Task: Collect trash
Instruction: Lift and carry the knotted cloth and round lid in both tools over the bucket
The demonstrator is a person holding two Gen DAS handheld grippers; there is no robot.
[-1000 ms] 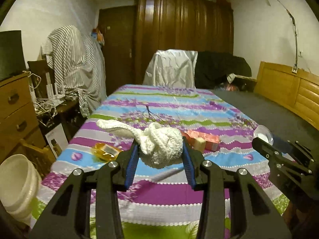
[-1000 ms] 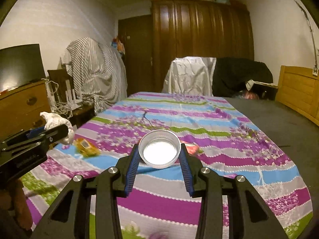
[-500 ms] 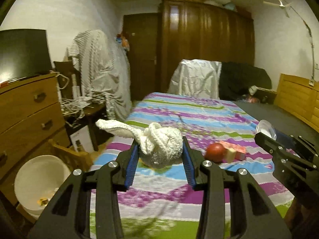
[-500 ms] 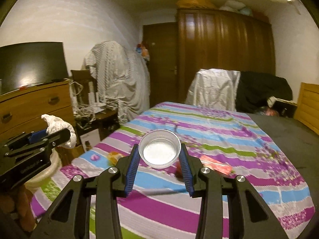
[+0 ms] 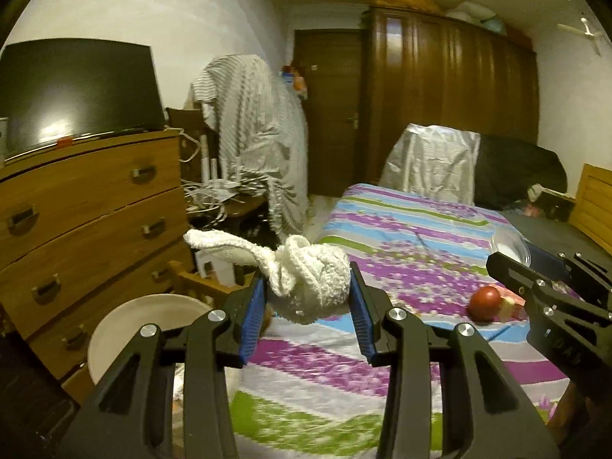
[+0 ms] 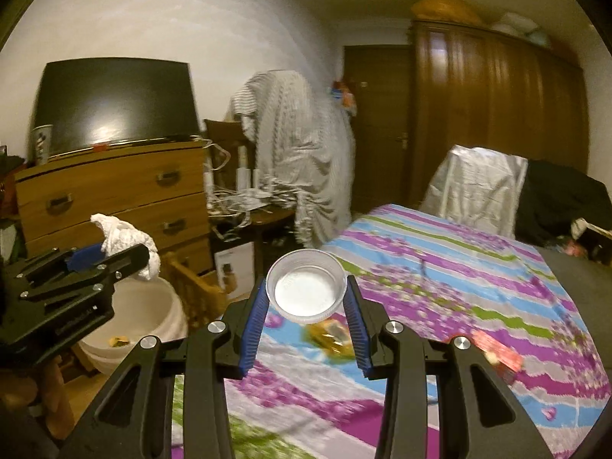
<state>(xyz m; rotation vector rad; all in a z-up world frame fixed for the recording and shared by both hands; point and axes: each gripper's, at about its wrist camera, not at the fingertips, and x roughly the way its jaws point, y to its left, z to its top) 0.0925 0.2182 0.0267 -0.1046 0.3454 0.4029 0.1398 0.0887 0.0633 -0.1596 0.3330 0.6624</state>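
My left gripper (image 5: pixel 306 302) is shut on a knotted white cloth bundle (image 5: pixel 310 285), held in the air over the bed's left edge. A small clear plastic cup (image 6: pixel 306 287) sits clamped between the blue pads of my right gripper (image 6: pixel 306 306), its mouth facing the camera. The white bucket (image 5: pixel 153 329) stands on the floor by the dresser, below and left of both grippers, with a small wrapper at its bottom. In the right wrist view the left gripper (image 6: pixel 111 258) with the cloth (image 6: pixel 126 237) hangs above that bucket (image 6: pixel 153 321).
On the striped bedspread (image 5: pixel 401 252) lie a red apple (image 5: pixel 485 302) with a cut piece, a yellow wrapper (image 6: pixel 331 338) and a red packet (image 6: pixel 497 355). A wooden dresser (image 5: pixel 88 206) with a dark screen stands at left, and a low wooden chair is beside the bucket.
Both grippers have swung left from over the bed toward the dresser side, carrying the cloth and the cup. The bucket has come further into view below them.
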